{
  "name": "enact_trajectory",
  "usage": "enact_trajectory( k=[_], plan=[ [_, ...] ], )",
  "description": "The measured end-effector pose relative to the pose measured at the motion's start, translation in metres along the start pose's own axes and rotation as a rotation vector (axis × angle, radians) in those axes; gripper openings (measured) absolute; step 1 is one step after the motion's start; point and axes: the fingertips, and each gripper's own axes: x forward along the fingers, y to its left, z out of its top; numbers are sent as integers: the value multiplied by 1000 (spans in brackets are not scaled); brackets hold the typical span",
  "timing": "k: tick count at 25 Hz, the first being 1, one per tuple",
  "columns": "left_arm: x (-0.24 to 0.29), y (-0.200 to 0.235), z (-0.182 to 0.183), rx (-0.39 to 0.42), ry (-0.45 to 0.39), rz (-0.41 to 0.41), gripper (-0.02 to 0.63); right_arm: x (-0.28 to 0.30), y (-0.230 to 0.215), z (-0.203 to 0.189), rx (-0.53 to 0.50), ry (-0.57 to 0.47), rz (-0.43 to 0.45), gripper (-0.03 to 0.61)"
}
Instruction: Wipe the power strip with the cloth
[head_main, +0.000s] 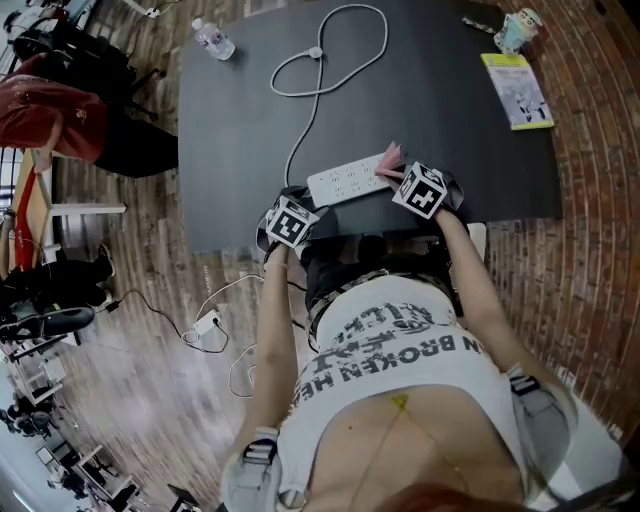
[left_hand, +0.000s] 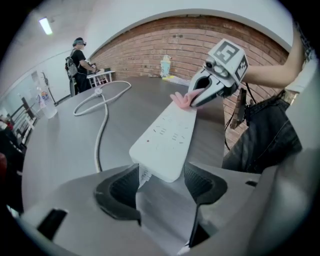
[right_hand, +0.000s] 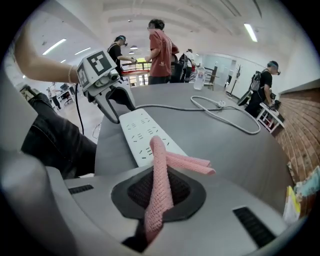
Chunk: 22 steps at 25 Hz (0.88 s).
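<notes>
A white power strip (head_main: 345, 183) lies near the front edge of the dark table (head_main: 240, 150), and its cable (head_main: 320, 60) loops away to the far side. My left gripper (head_main: 298, 205) straddles the strip's near end (left_hand: 167, 137), with the pads against its two sides. My right gripper (head_main: 396, 176) is shut on a pink cloth (head_main: 390, 155). The cloth (right_hand: 185, 161) rests on the strip's other end (right_hand: 137, 132). In the left gripper view the right gripper (left_hand: 200, 97) presses the cloth (left_hand: 181, 99) onto the strip's far end.
A water bottle (head_main: 213, 40) lies at the table's far left. A yellow-green booklet (head_main: 517, 90) and a printed cup (head_main: 518, 30) are at the far right. Brick flooring borders the table on the right. Other people stand beyond the table (right_hand: 160, 45).
</notes>
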Motion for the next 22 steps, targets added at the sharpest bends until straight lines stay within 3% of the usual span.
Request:
enact_trajectory(
  k=[3, 7, 12, 17, 22],
  plan=[
    [-23, -3, 21, -44, -94, 28, 288, -3, 4, 19, -29, -101, 23, 17],
    [-34, -13, 43, -42, -207, 47, 253, -18, 13, 48, -56, -267, 74, 17],
    [-42, -27, 71, -80, -343, 80, 32, -36, 19, 70, -58, -427, 108, 17],
    [-47, -36, 84, -161, -445, 97, 8, -42, 24, 76, -29, -496, 140, 17],
    [-54, -36, 85, -199, -478, 116, 8, -43, 25, 79, -28, -503, 145, 17]
  ],
)
